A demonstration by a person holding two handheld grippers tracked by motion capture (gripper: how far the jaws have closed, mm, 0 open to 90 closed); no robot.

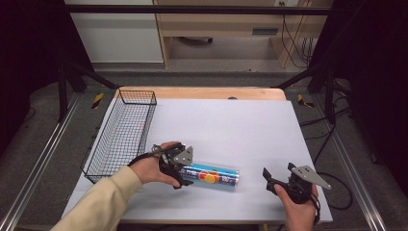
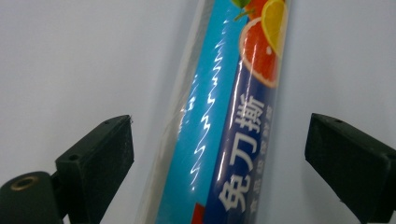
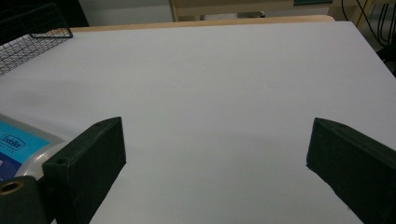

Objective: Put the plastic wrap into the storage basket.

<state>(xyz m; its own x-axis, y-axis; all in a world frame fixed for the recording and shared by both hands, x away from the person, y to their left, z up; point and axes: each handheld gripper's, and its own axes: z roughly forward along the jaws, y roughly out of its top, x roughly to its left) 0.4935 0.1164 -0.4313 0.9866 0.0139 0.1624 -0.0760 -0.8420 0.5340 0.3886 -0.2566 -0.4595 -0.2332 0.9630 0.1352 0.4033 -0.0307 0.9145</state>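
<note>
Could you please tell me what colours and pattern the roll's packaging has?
The roll is bright blue and dark blue, with orange citrus slices and white lettering, clearest in the left gripper view.

Left gripper (image 2: pixel 219 154) jaws stand apart astride the blue roll (image 2: pixel 224 121)

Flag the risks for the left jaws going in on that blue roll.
1. The roll is round and glossy; with the left gripper jaws open on either side, it may roll or slip sideways as they close.
2. The gripper sits near the roll's end, so a lift may tip it.
3. The wire basket rim could snag it.
</note>
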